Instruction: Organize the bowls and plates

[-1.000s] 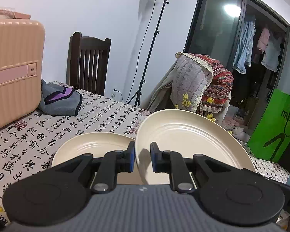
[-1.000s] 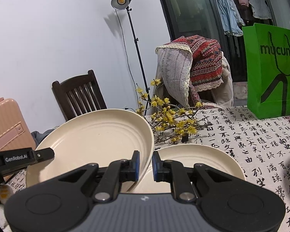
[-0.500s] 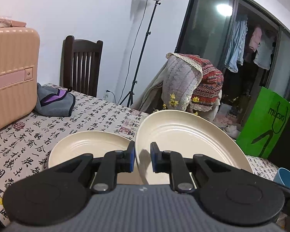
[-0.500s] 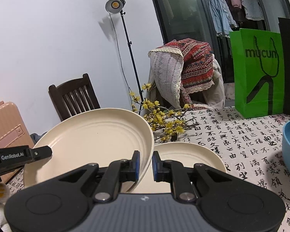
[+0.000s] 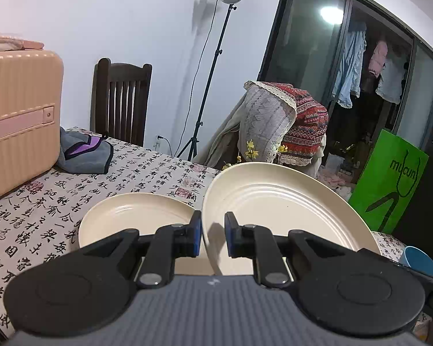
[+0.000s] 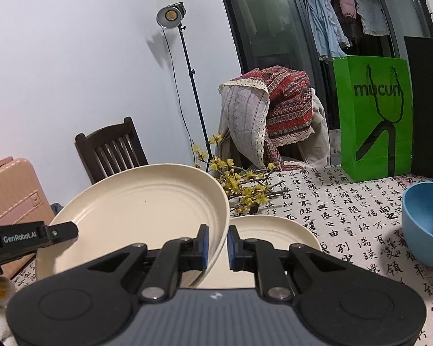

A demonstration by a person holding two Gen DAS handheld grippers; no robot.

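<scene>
Both grippers pinch one cream plate (image 5: pixel 277 201) by opposite rim edges: the left gripper (image 5: pixel 213 238) on its left edge, the right gripper (image 6: pixel 217 245) on its right. The plate tilts, face toward the cameras, raised above a second cream plate (image 5: pixel 135 216) lying flat just beyond the fingertips on the calligraphy-print tablecloth (image 5: pixel 43 201). Right of the right gripper stands a blue bowl (image 6: pixel 427 227); yellow flowers (image 6: pixel 239 184) and a green bag (image 6: pixel 375 115) lie farther ahead.

Pink suitcase (image 5: pixel 17 121), green bag (image 6: pixel 373 118), yellow flowers (image 6: pixel 239 183).

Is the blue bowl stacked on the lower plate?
No, the blue bowl stands apart on the tablecloth, right of the lower plate.
</scene>
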